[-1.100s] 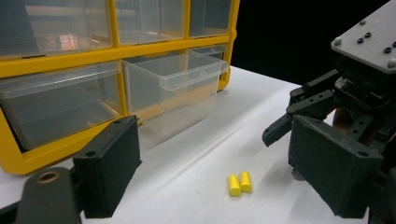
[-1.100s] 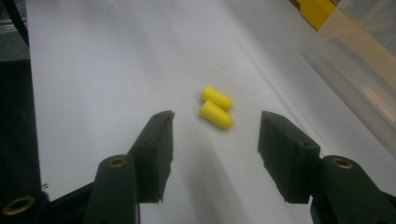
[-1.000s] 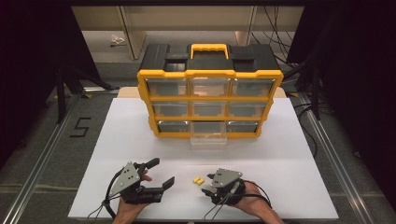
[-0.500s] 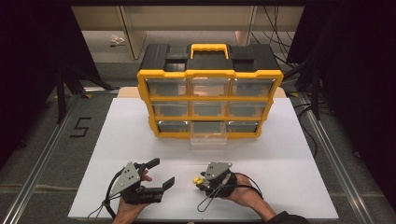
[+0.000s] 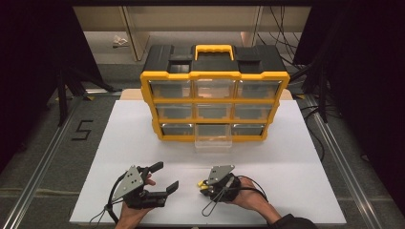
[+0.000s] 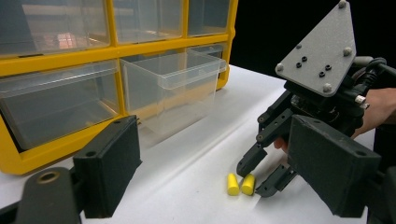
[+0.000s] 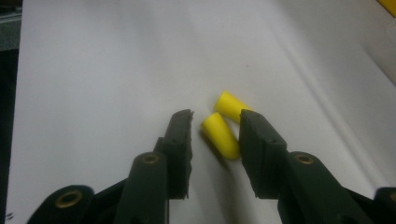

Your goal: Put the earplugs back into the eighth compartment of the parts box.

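Two short yellow foam cylinders lie side by side on the desk near its front edge: the nearer yellow cylinder point(image 7: 219, 135) sits between the jaws of the right gripper point(image 7: 215, 140), and the second yellow cylinder point(image 7: 229, 105) lies just beyond it, by the tip of one jaw. The right gripper's jaws have just been closing. They stand narrow around the nearer cylinder, and a slim gap still shows between it and one pad, so it is not clamped. In the high view the right gripper point(image 5: 203, 183) points left at the yellow pair point(image 5: 200, 185).

The left gripper point(image 5: 165, 179) rests on the desk to the left, well apart from the cylinders, its jaws spread wide with nothing between them.

One yellow-and-black plastic organiser cabinet point(image 5: 215, 76) stands upright at the back of the desk. It has one yellow carry handle point(image 5: 214, 49) on top and nine clear drawers in three rows of three. One of them, the clear middle drawer of the bottom row point(image 5: 213, 138), is pulled out towards the person.

The desk is a white, matt board point(image 5: 296, 157) lying on a grey floor between two metal rails. A black figure 5 point(image 5: 82, 130) is marked on the floor to the left. Dark curtains close in both sides, and pale shelving stands behind the cabinet.
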`<state>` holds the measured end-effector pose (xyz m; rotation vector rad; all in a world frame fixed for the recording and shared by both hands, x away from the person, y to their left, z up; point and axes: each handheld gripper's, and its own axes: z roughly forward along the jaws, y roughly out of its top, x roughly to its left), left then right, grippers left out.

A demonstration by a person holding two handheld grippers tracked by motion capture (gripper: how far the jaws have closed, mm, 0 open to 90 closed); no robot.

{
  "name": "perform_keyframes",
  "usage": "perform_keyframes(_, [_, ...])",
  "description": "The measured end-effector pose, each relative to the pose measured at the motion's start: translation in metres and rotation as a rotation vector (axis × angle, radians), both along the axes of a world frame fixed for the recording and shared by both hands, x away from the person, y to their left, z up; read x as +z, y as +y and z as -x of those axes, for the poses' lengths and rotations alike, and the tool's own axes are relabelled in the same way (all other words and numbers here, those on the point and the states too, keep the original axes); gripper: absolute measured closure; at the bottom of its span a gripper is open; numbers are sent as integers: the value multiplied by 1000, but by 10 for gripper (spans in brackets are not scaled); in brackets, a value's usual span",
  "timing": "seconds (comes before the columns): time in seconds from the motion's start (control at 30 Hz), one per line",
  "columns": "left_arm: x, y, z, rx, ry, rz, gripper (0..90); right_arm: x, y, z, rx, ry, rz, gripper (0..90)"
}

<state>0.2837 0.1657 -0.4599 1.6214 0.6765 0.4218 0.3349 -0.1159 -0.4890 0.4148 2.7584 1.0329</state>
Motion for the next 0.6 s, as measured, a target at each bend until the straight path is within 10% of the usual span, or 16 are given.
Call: perform_keyframes(0.6, [0,0,0,-4,0,-2,173,11,-1,4,46,3,-19,838])
